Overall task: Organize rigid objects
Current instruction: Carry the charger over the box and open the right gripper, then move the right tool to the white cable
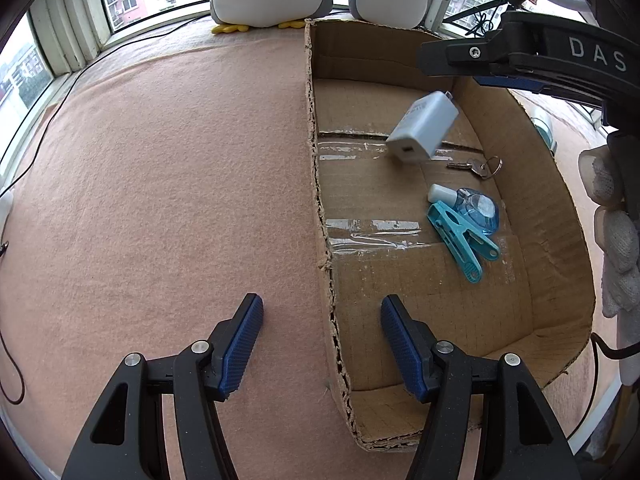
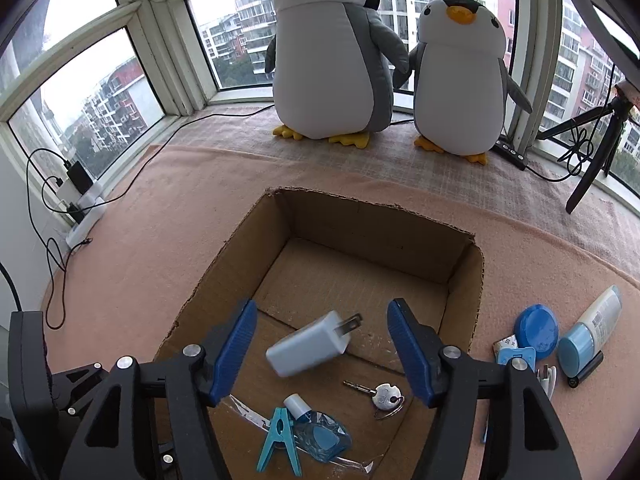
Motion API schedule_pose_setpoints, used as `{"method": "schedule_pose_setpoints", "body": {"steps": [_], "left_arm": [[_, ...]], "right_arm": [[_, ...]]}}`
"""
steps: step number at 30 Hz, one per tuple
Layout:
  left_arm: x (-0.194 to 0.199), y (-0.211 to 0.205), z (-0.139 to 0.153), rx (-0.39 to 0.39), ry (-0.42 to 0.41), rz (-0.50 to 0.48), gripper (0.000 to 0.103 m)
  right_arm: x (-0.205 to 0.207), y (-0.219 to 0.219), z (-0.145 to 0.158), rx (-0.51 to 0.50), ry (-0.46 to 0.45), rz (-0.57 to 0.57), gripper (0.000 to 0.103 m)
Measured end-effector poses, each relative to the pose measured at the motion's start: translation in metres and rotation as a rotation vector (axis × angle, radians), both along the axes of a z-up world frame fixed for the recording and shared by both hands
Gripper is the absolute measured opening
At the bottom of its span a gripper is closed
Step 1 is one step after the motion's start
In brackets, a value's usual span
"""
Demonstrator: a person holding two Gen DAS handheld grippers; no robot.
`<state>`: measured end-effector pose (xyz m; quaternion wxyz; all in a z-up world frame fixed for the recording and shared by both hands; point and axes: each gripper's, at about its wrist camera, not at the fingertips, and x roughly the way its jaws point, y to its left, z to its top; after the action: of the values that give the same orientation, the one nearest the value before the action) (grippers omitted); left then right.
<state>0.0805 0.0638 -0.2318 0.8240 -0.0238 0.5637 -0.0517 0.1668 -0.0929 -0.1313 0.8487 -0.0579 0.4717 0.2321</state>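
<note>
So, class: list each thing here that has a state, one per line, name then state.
Left claw: open, empty.
Right claw: open, empty.
Cardboard box: open-topped, holding four items.
Charger: airborne or tilted, prongs out.
Blue bottle: capped, lying flat.
Clothespin: shut.

Left gripper [image 1: 322,342] is spread wide, holding nothing. Right gripper [image 2: 322,346] is likewise wide apart and holds nothing. A gloved hand [image 1: 616,236] grips its handle at right.

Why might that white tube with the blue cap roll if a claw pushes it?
The white tube looks round and lies on its side on the pink cloth, so it would probably roll. Its smooth plastic may be slippery, and it seems light.
</note>
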Motion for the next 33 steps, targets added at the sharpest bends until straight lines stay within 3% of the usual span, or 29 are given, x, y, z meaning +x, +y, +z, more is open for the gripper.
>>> {"method": "schedule_pose_setpoints", "body": {"steps": [8, 17, 25, 33], "left_arm": [[0.000, 0.000, -0.001, 0.000, 0.000, -0.003, 0.066], [0.000, 0.001, -0.001, -0.003, 0.001, -0.002, 0.066], [0.000, 0.001, -0.001, -0.001, 0.001, -0.006, 0.066], [0.000, 0.003, -0.002, -0.001, 0.001, -0.007, 0.066]], "right_arm": [[-0.006, -0.020, 0.014, 0.037, -0.018, -0.024, 0.065], [-0.023, -0.090, 0.033, 0.074, -0.045, -0.136, 0.064], [-0.026, -0.169, 0.025, 0.075, -0.015, -0.304, 0.064], [-0.021, -0.202, 0.010, 0.037, 0.009, -0.359, 0.063]]}}
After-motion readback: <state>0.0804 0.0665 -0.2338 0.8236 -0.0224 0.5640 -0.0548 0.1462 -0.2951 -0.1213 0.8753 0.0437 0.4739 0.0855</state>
